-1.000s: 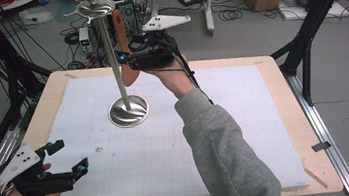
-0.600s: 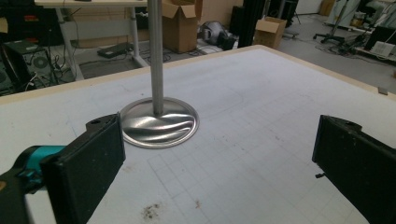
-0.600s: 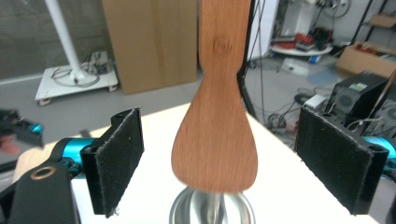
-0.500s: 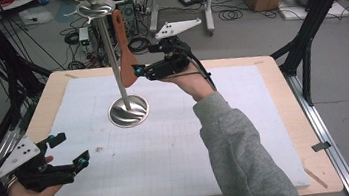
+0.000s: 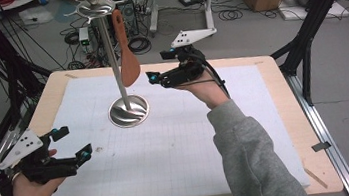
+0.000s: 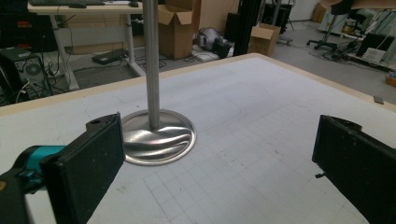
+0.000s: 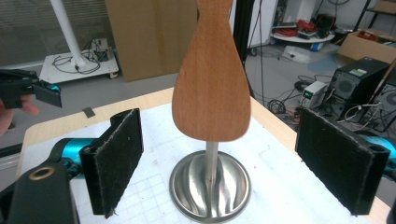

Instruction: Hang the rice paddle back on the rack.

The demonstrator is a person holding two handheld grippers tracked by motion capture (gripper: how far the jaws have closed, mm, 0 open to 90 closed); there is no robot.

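Note:
A brown wooden spatula (image 5: 128, 58) hangs blade down from the hooked top of a steel stand (image 5: 109, 55), beside its pole. The stand's round base (image 5: 129, 111) rests on the white gridded mat. My right gripper (image 5: 157, 65) hovers just right of the spatula, apart from it, open; its jaws have just been opening and nothing is between them. In the right gripper view the spatula (image 7: 212, 93) hangs ahead of the wide-open pads (image 7: 116, 158), above the base (image 7: 210, 186). My left gripper (image 5: 73, 142) is low at the near left, open and empty, facing the pole (image 6: 151, 65).
The mat covers a wooden table (image 5: 269, 66) with a metal frame rail (image 5: 316, 116) along its right side. Cables, boxes and a computer case lie on the floor beyond the far edge. The left gripper (image 7: 28, 91) is also seen far off in the right gripper view.
My right gripper has drawn back from the spatula to the right and a little down, its jaws opening. The spatula stays hanging on the stand. The left hand has barely moved.

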